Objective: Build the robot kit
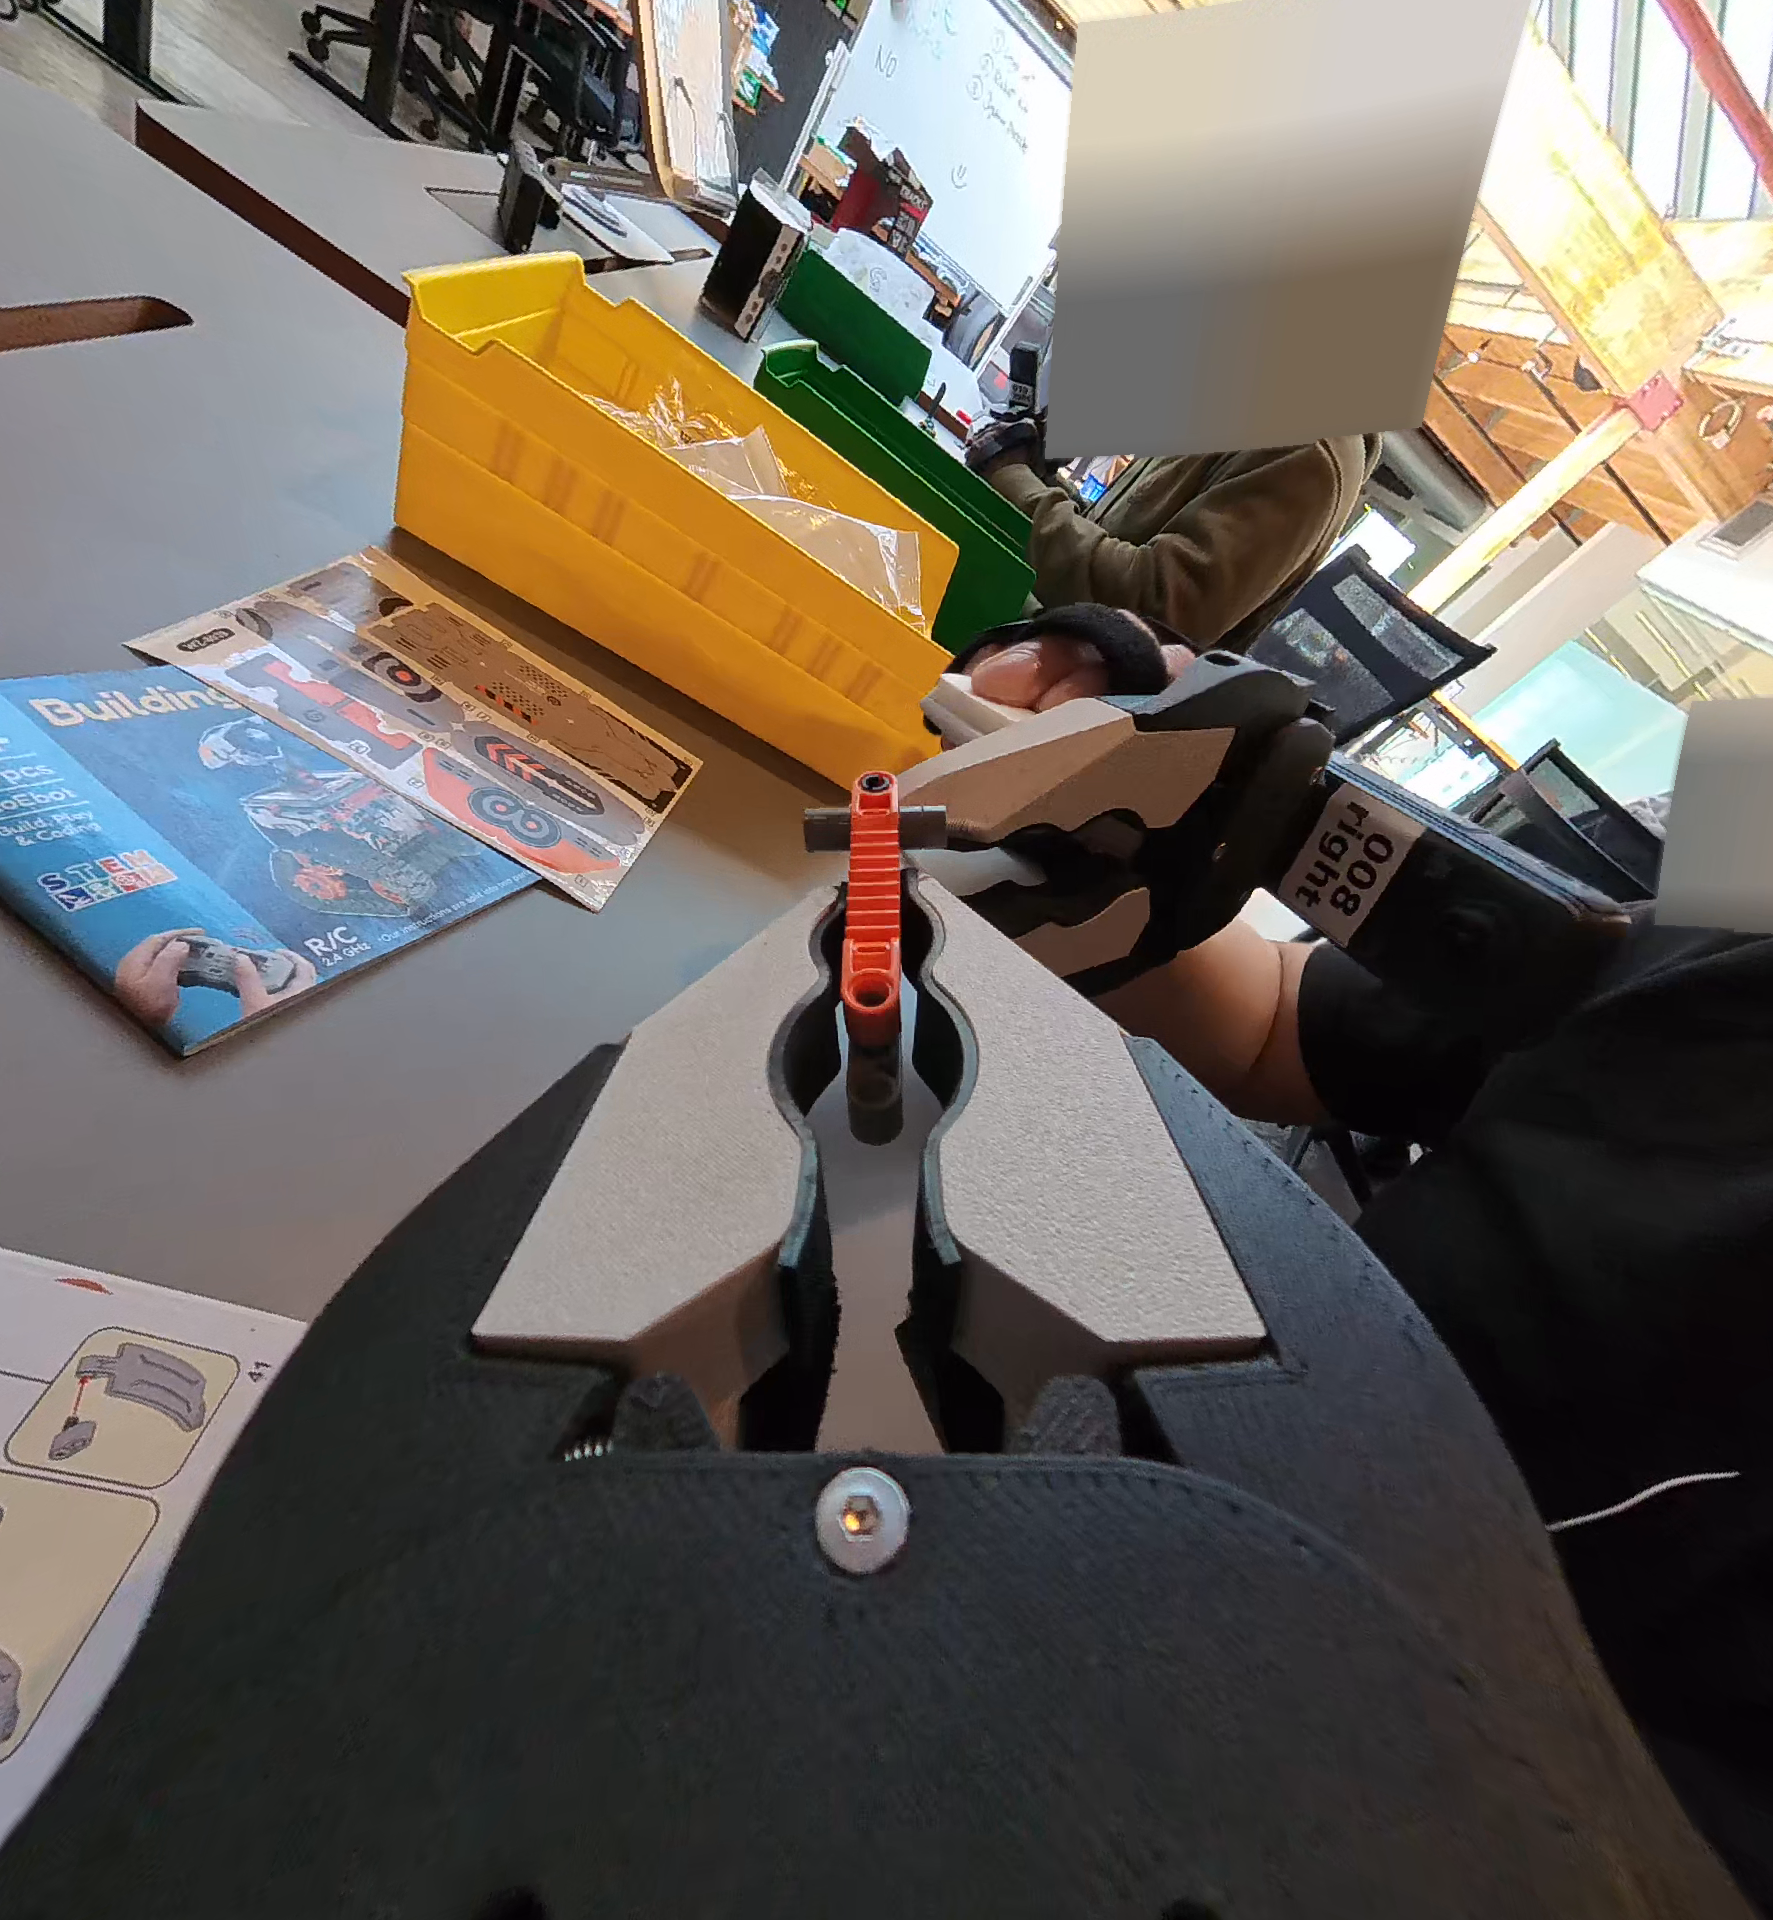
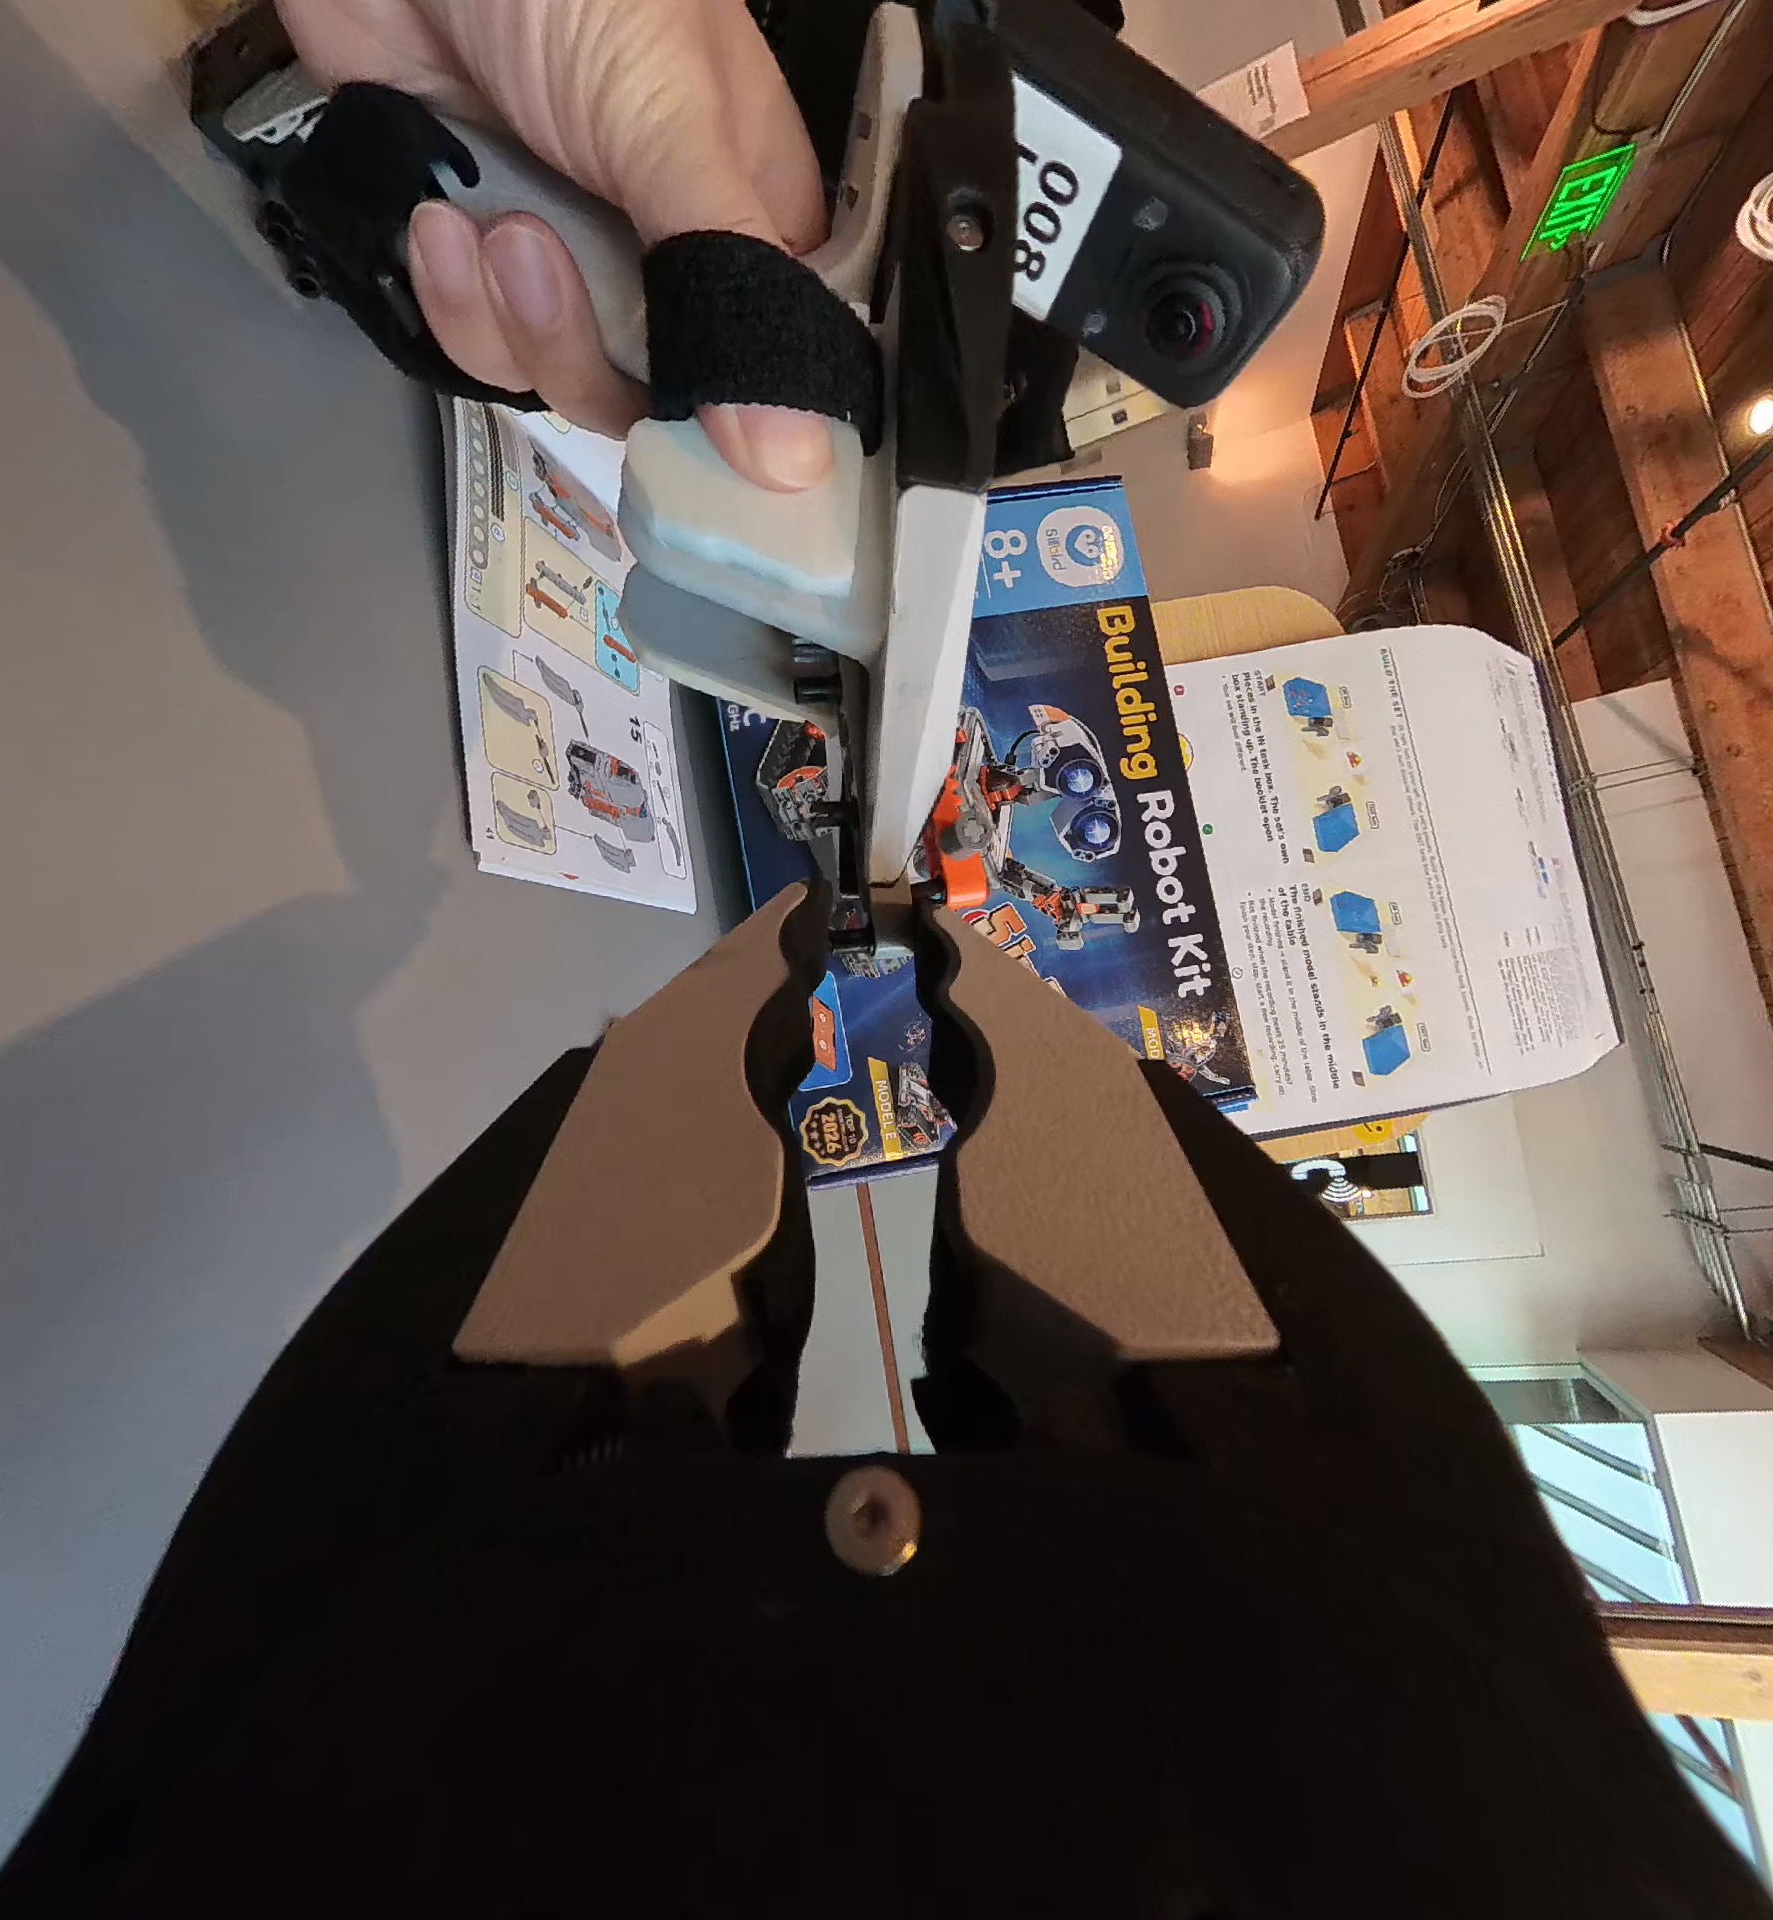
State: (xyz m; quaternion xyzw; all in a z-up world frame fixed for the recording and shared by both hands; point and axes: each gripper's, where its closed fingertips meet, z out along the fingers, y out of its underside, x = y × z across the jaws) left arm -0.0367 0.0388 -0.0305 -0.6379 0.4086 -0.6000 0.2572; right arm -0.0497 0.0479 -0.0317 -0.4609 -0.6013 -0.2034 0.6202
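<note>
Tools meet tip to tip above the grey bench (image 1: 82, 1091), each one gripped in one of your hands. Your left tool (image 1: 874, 914) points forward and slightly up, its pale fingers closed onto a ribbed orange plastic beam (image 1: 871, 883) that stands upright between them; a dark grey pin (image 1: 874, 1091) hangs from the beam's lower hole inside the jaw hollow. A dark grey axle (image 1: 830, 828) crosses the beam's top hole, and your right tool (image 1: 975, 831) comes in from the right, level with it, its tips pinched on the axle's right-hand end. Your right hand (image 1: 1027, 670) wraps that tool's handle under a black strap.

From the right wrist view, your right tool (image 2: 866, 920) has its fingers nearly together around a small dark part (image 2: 849, 914), blurred by closeness, so you cannot tell its shape there. Your left hand (image 2: 591, 197) grips the other tool from above, one finger through a black loop.

A yellow plastic bin (image 1: 591, 540) holding clear bags sits on the bench beyond, with a green bin (image 1: 892, 457) just behind it. A sticker sheet (image 1: 425, 707) and a blue booklet (image 1: 165, 862) lie in front of the yellow bin, an open instruction manual (image 1: 51, 1475) nearer you. A blue kit box (image 2: 1100, 790) stands past the tools.
</note>
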